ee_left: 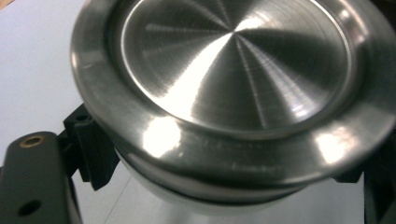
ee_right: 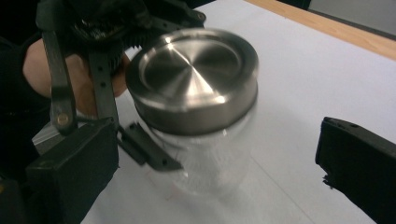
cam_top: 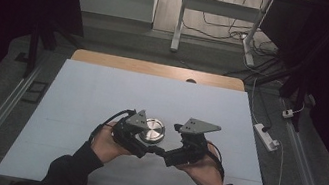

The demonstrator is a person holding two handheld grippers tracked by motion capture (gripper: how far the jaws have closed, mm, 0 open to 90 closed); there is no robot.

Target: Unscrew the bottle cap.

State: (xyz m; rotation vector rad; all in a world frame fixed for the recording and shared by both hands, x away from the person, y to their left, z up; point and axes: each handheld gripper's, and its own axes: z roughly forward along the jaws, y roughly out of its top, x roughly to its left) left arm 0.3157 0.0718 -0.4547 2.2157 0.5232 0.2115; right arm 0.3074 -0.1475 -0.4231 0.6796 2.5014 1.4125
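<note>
On a white-covered surface (cam_top: 101, 92), a clear glass jar (ee_right: 212, 154) with a brushed steel lid (cam_top: 152, 130) stands upright near the person's edge. The left gripper (cam_top: 143, 146) clamps the jar's body just under the lid, seemingly to steady it so the lid can be worked. The right gripper (cam_top: 164, 154), jaws apart and off the jar, sits just beside it, facing the lid. The left gripper's jaws crowd that near side; a white power strip (cam_top: 266, 136) lies well off on the floor.

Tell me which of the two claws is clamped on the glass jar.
The left claw: its jaws grip the glass jar under the steel lid. The right claw stands open beside it, off the jar.
</note>
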